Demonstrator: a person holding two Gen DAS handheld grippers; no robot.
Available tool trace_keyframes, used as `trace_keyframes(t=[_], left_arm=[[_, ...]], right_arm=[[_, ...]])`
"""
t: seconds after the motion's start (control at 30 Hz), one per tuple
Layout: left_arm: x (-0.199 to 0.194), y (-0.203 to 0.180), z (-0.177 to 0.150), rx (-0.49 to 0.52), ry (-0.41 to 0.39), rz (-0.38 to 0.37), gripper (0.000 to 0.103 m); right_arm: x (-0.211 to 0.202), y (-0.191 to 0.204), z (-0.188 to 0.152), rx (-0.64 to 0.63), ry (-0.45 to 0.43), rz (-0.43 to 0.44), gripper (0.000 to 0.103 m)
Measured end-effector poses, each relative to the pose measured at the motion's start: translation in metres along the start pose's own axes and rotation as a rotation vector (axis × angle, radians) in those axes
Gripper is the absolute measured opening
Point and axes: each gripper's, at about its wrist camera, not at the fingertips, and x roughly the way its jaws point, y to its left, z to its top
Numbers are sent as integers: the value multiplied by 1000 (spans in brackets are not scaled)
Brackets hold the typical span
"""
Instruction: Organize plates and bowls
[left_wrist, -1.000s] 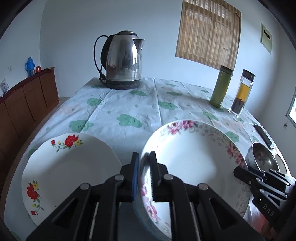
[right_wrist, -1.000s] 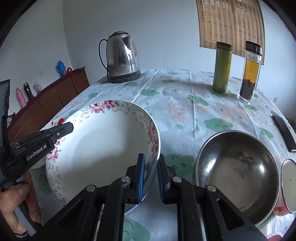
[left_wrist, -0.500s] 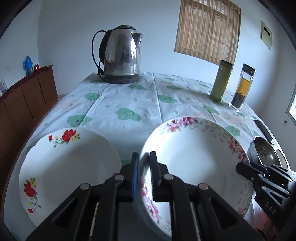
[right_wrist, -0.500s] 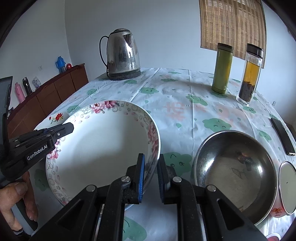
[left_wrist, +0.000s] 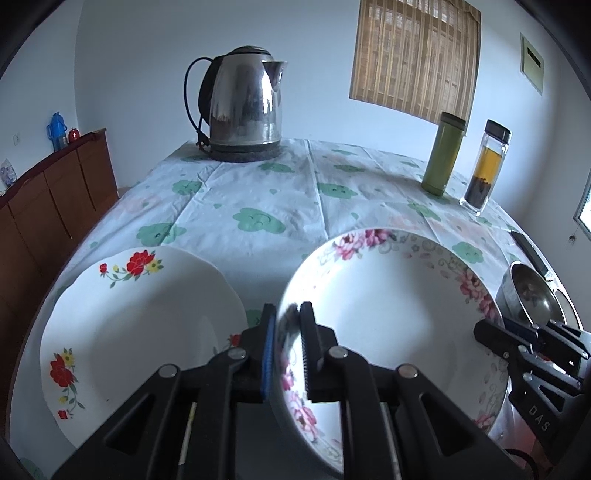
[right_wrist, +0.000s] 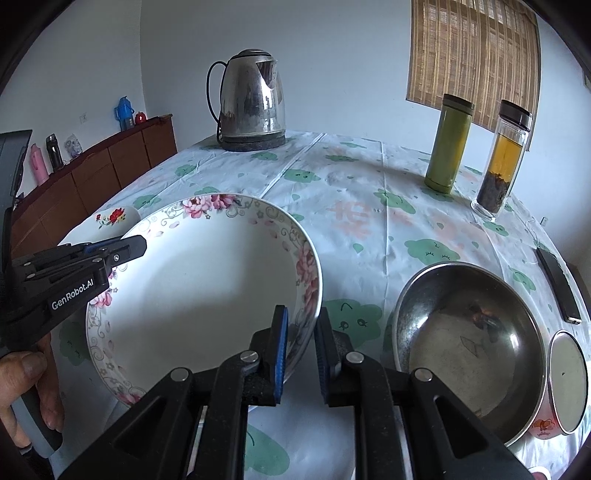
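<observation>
Both tongs on one pink-flowered bowl, opposite rims.

At lower centre of the left wrist view we see the left gripper nipped nearly closed on the near rim of the pink-flowered bowl; the rim edge blurs between the pads. In the right wrist view the right gripper pinches the bowl's right rim likewise. The red-flowered plate lies at lower left, its near edge cut off. The steel bowl sits lower right, beside a half-cropped lid. We see a hand at the left edge, mostly out of frame. The kettle stands upper centre on the tablecloth.
</observation>
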Motion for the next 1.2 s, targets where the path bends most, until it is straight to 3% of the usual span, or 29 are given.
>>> trace_keyframes(t=[0.53,1.2], left_arm=[[0,-1,-2,19,6,23,11],[-1,-13,-6,98,-20,88,14]], right_arm=[[1,11,-3,-87,14,-32,19],[2,11,-4,-83,7,-27,23]])
